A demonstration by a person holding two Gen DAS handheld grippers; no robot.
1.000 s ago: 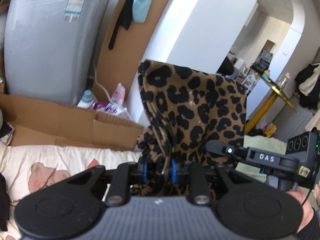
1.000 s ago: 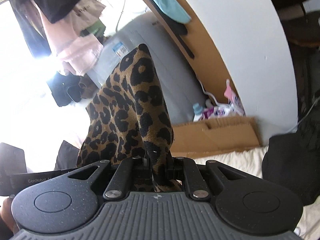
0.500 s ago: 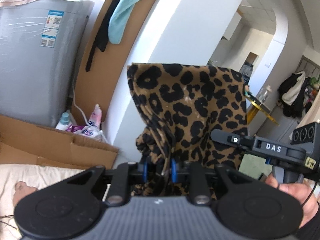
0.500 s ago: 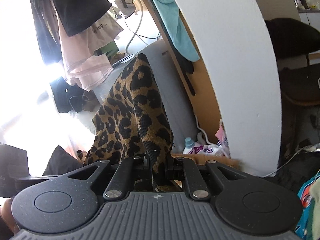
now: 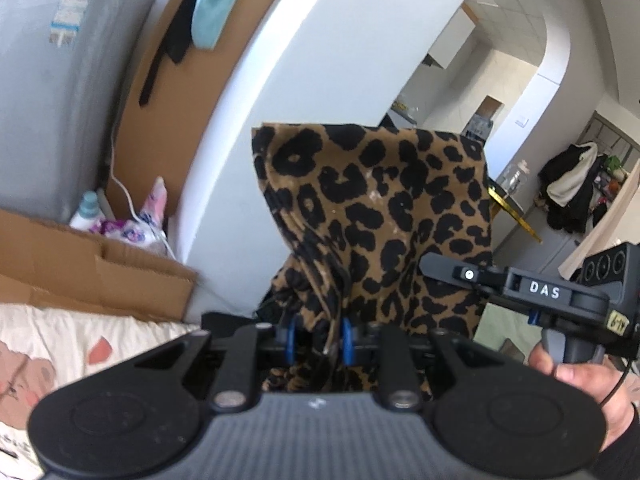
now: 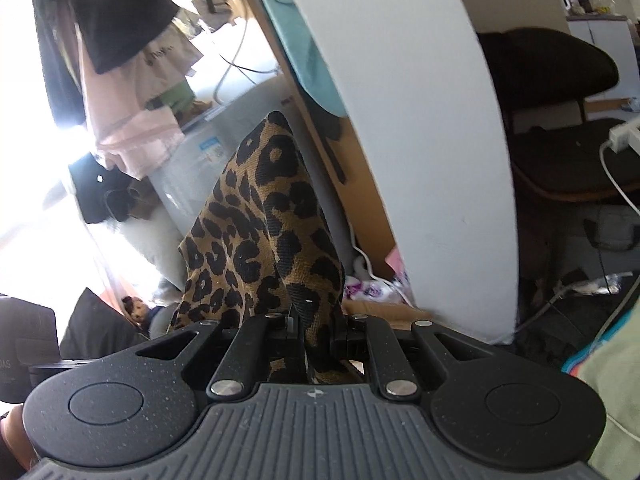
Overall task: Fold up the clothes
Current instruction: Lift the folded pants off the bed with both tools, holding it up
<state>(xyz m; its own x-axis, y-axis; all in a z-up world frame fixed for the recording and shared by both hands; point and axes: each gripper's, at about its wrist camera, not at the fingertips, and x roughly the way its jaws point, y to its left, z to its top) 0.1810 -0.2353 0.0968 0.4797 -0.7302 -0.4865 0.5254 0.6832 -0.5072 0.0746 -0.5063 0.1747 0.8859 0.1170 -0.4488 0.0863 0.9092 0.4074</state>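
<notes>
While both claws — left claw point(image 5: 318, 340), right claw point(image 6: 314, 334) — pinch it, leopard-print garment point(image 5: 380, 216) stands upright

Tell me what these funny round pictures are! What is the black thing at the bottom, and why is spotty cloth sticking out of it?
The black thing is a hand-held grabber with two fingers, like big tongs. A person holds one in each hand, and each grabber carries a camera that looks forward along its fingers. The lens bends everything, so the pictures look round.

One picture comes from the left gripper, the other from the right gripper. In the left picture you can even see the right grabber, marked DAS, with the person's hand around its handle.

The spotty cloth is a leopard-print garment. Both grabbers are pinched shut on it, holding it up in the air so it can be folded.

Lower left lies a pale bedsheet with pink shapes, and a cardboard box behind it.
</notes>
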